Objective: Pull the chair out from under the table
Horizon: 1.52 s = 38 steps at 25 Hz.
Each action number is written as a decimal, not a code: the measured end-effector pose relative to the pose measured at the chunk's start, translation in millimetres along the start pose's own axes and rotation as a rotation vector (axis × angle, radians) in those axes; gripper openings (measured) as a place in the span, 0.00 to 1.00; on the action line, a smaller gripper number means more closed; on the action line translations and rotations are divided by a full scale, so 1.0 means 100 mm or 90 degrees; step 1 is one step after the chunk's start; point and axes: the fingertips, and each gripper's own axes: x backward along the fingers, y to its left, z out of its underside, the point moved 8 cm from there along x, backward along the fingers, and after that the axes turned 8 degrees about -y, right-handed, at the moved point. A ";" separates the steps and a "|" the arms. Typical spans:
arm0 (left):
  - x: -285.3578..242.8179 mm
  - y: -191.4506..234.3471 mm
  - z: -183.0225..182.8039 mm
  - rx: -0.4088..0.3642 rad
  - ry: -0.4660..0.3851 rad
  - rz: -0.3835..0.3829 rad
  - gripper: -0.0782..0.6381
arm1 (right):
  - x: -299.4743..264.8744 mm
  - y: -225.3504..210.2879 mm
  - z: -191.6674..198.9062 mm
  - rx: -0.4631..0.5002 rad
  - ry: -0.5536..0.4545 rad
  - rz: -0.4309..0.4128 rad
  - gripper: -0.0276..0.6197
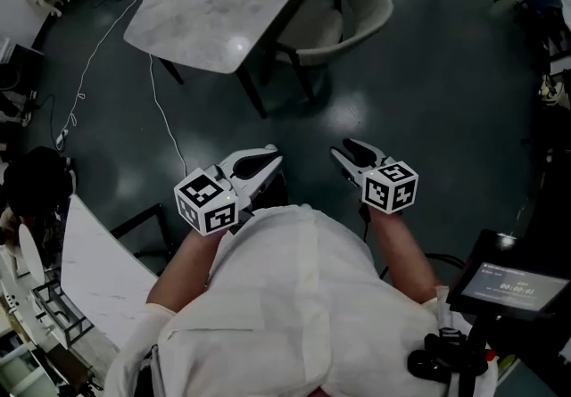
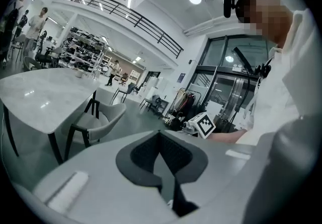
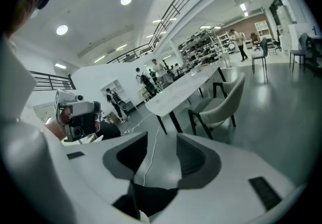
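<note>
Glossy dark floor [image 1: 428, 101] ran through an open hall of shelves and railings. At the far right the chair [image 1: 343, 25] stood with its seat partly under the marble table [image 1: 214, 3]. The left gripper [image 1: 270, 157] had its jaws together. The right gripper [image 1: 344, 152] had its jaws apart and empty. Both were well short of the chair. A pull might have snagged a chair leg on the table's, or slipped off the curved back. A cable [image 1: 157, 105] trailed nearby.

White shirt [image 1: 294, 306], grey left claw [image 1: 275, 160], grey right claw [image 1: 343, 150], marker cubes [image 1: 207, 201]
</note>
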 end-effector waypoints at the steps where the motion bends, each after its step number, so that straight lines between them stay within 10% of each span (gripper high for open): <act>1: -0.07 0.16 -0.05 0.005 0.005 0.003 0.12 | -0.10 -0.09 -0.08 -0.006 -0.004 0.013 0.28; 12: -0.48 1.40 -0.95 -0.027 0.036 0.075 0.12 | -1.01 -1.03 -0.89 -0.065 -0.062 0.166 0.28; 24: -1.11 2.01 -1.52 0.006 0.019 0.000 0.12 | -1.49 -3.07 -1.65 -0.180 -0.062 0.318 0.32; 29: -1.52 2.14 -1.71 0.007 0.015 -0.032 0.12 | -1.68 -3.94 -1.88 -0.236 -0.127 0.334 0.39; 38: -1.95 2.16 -1.79 0.018 0.014 -0.086 0.12 | -2.21 -4.71 -1.69 -0.327 -0.043 0.335 0.41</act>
